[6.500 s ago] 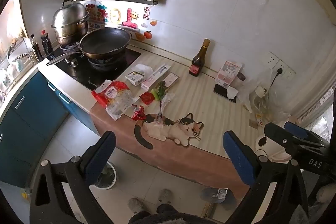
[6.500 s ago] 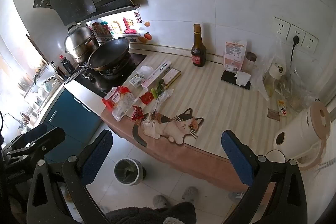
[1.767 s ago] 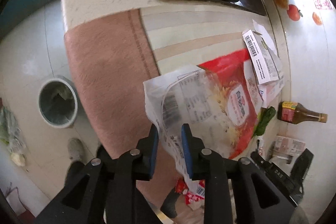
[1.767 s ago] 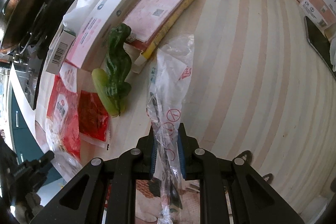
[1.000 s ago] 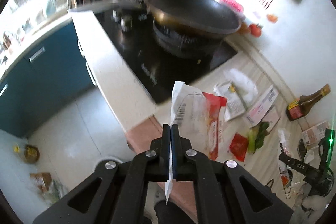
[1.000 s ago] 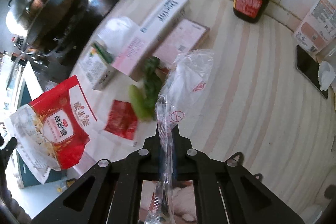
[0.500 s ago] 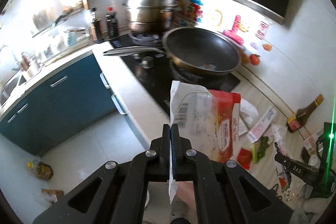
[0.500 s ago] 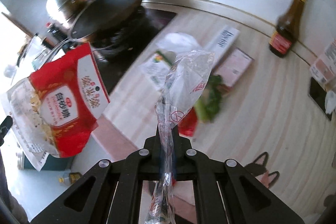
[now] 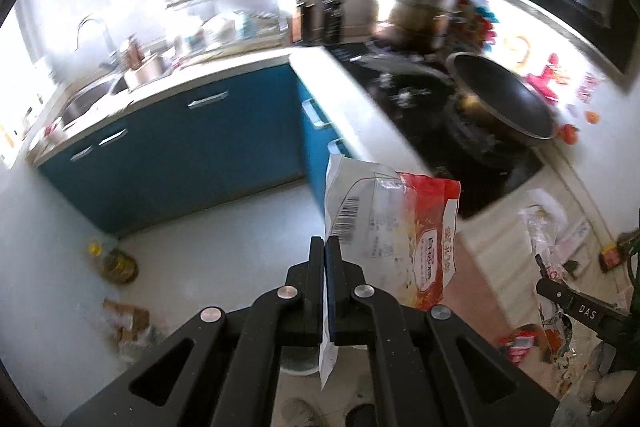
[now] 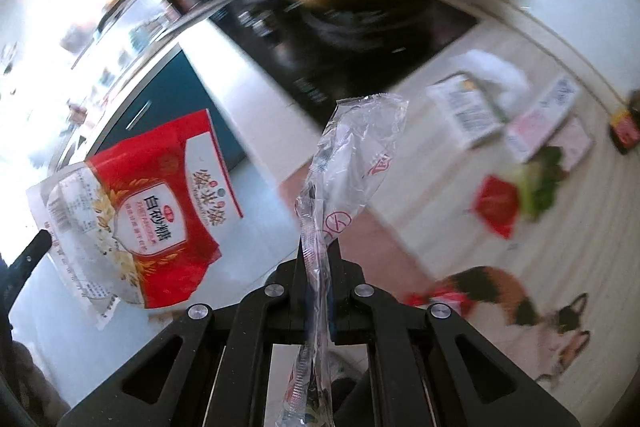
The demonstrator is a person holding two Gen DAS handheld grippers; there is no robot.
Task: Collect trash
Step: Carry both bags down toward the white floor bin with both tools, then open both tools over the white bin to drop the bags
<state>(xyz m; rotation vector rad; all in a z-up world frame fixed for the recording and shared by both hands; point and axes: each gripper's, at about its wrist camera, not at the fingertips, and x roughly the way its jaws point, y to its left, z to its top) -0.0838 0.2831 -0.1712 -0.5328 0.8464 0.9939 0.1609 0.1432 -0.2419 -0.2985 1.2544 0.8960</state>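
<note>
Trash is in both your hands, so you are at the carry step, with the drop into a bin the next move, as I judge it. Your left gripper [image 9: 325, 247] is clenched on the white corner of the red sugar bag [image 9: 404, 227], which stands up at one o'clock from the jaws, clear of the counter [image 9: 360, 99]. Your right gripper [image 10: 317, 259] is clamped on the clear wrapper [image 10: 348, 155], which rises toward twelve o'clock.

Next you need to bring both pieces over a bin and loosen the fingers; a pale round rim [image 9: 298, 367] shows under the left jaws at six o'clock, though I cannot tell whether it is the bin.

The left view alone shows the floor, blue cabinets [image 9: 180, 147] at ten o'clock and sink [image 9: 92, 99]. The right view alone shows the bag's printed front [image 10: 152, 211] at nine o'clock, and leftover boxes [image 10: 468, 111], greens [image 10: 540, 179] and red packet [image 10: 496, 207] at three o'clock, still to collect.
</note>
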